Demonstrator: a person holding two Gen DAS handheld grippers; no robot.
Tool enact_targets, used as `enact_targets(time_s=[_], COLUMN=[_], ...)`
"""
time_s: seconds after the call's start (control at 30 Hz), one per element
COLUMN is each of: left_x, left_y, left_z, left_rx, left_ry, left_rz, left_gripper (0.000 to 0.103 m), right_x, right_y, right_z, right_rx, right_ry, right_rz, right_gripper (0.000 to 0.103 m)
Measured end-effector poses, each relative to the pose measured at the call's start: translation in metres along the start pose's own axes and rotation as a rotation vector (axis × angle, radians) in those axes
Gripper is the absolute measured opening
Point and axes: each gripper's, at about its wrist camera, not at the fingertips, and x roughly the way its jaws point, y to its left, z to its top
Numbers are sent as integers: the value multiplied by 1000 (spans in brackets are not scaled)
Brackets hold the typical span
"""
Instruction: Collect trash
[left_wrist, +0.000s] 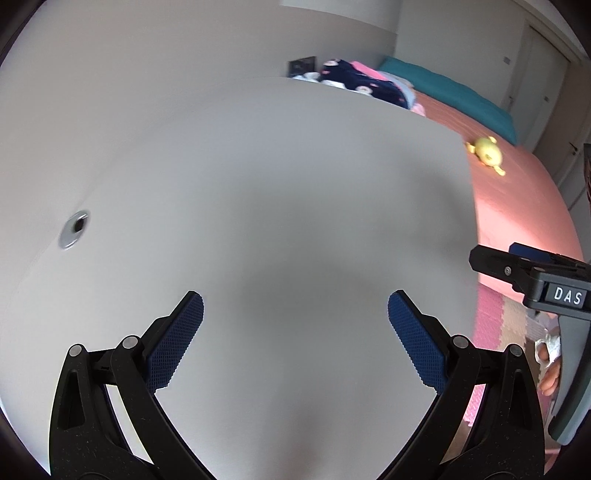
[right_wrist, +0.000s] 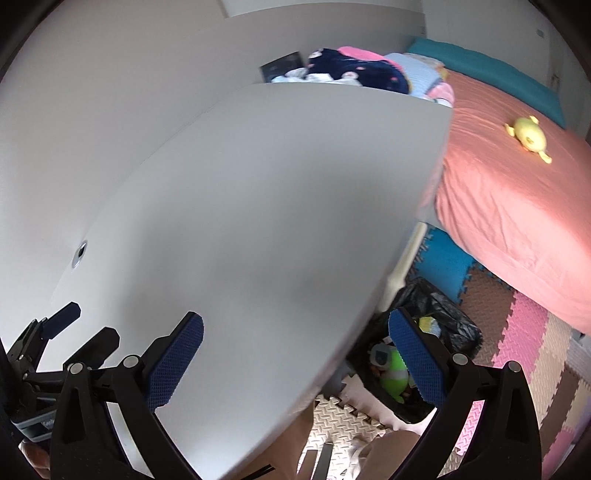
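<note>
Right wrist view shows the trash bin (right_wrist: 443, 314) on the floor just past the table's right edge, lined with a crinkled black plastic bag whose glossy folds spill over the rim. Inside it sit a bright green soft toy (right_wrist: 395, 373) with a pale face and a scrap of yellow-and-blue packaging (right_wrist: 430, 325) near the far side. The right gripper (right_wrist: 295, 358) hangs with its jaws wide apart and nothing between them; one blue ridged pad (right_wrist: 181, 354) is over the table, the other over the bin's opening.

The white table (right_wrist: 240, 203) fills most of both views, its bare top marked only by a small round metal-ringed hole (right_wrist: 79, 253) near the left side. Interlocking foam mats (right_wrist: 524, 343) in pink, beige, brown and blue cover the floor around the bin. Beyond them is a bed (right_wrist: 517, 206) with a salmon sheet, a yellow plush toy (right_wrist: 528, 138) lying on it, a teal cushion along the wall and a pile of navy and pink clothes (right_wrist: 351, 70) behind the table's far edge.

Over in the left wrist view, the left gripper (left_wrist: 295, 332) is spread wide too, empty, above the table (left_wrist: 258, 184). The right gripper (left_wrist: 517, 266) pokes in from the right edge, above the table's corner.
</note>
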Motion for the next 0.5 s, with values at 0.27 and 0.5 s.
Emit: enact_targets(time_s=[0.27,0.5], left_x=[-16,-25], left_y=[51,90], left_z=[-17,-32], left_rx=[-93,-170], left_ry=[-5,-3], left_rz=[48,91], left_gripper=[97,97], right_x=[11,23], right_y=[51,90], right_z=[-7,-14], right_rx=[-83,-144], right_ry=[13,36], right_rz=[37,65], right_gripper=[100,100])
